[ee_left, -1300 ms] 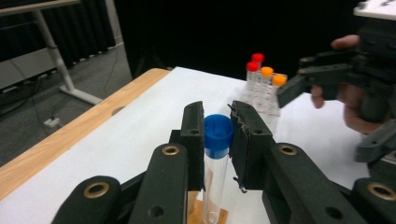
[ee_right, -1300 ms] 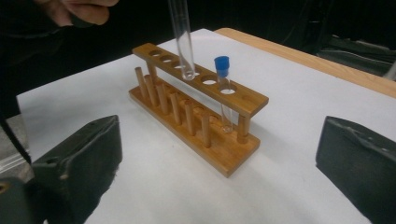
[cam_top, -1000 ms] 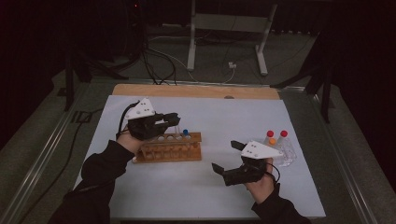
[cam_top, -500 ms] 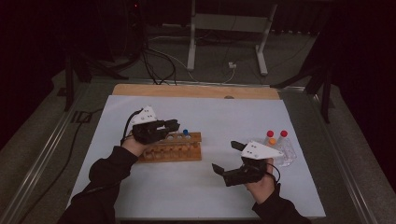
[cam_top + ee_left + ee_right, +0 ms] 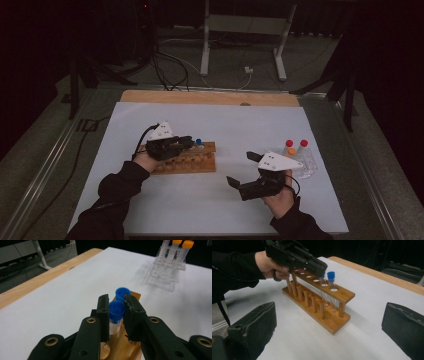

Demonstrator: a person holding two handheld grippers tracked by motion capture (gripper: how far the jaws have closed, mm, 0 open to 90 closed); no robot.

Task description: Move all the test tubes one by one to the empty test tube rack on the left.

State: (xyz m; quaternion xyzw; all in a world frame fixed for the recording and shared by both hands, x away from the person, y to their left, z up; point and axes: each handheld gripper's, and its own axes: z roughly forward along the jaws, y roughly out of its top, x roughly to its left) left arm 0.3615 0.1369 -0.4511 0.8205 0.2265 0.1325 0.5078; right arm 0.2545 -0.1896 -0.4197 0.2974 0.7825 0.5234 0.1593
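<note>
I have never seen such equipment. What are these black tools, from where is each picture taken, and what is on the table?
A person holds a hand-operated gripper in each hand; no robot is present. The high view looks down from above. Each other picture comes from a camera riding on one gripper.

On the white table stand a wooden test tube rack and a clear plastic rack with red- and orange-capped tubes.

The left gripper has its jaws around a blue-capped tube seated in the wooden rack, beside a second blue-capped tube. The right gripper is open and holds nothing.
</note>
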